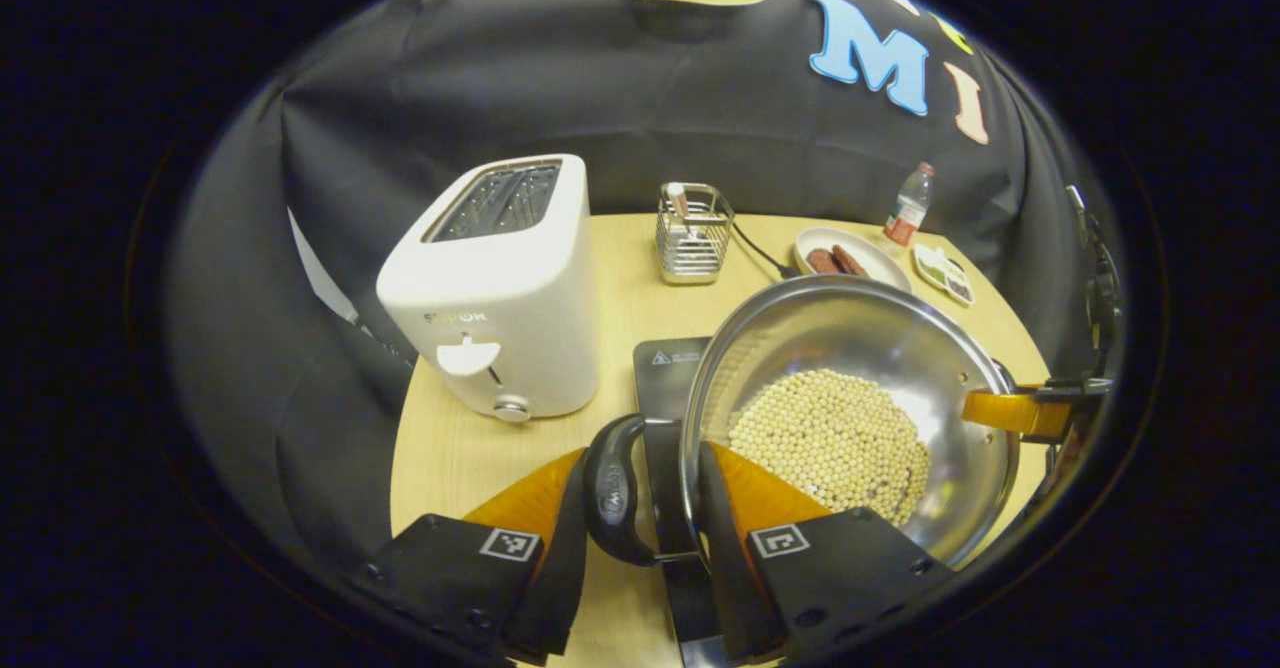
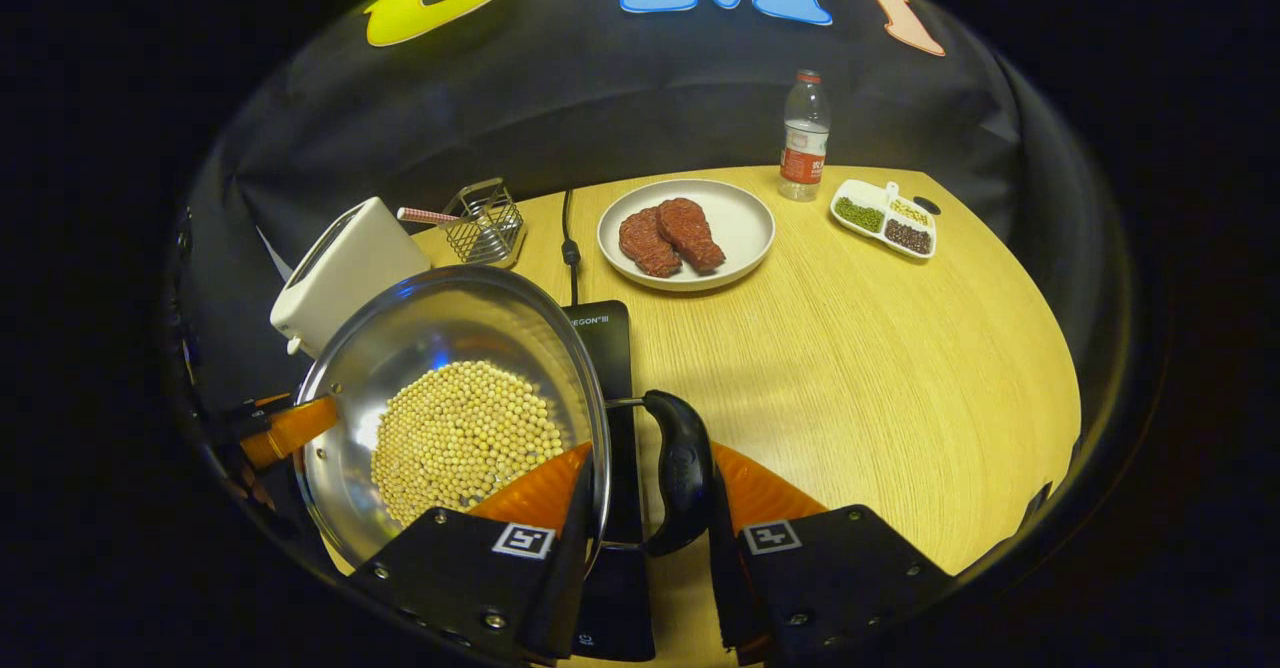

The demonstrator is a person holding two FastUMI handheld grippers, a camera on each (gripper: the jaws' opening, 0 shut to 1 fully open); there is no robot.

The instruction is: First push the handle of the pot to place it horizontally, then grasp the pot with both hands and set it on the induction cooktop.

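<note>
Above a round, pale wooden table, a shiny steel pot part-filled with small beige beans hangs over a flat black induction cooktop. The left gripper clamps the rim and one black loop handle; the right gripper clamps the opposite handle likewise. Nearby stand a smooth white toaster, a wire basket, a plate of meat, a clear bottle and a sectioned dish.

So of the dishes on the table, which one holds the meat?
The round white plate beside the bottle; two brown meat pieces lie on it. The small divided tray holds seeds or beans instead.
</note>
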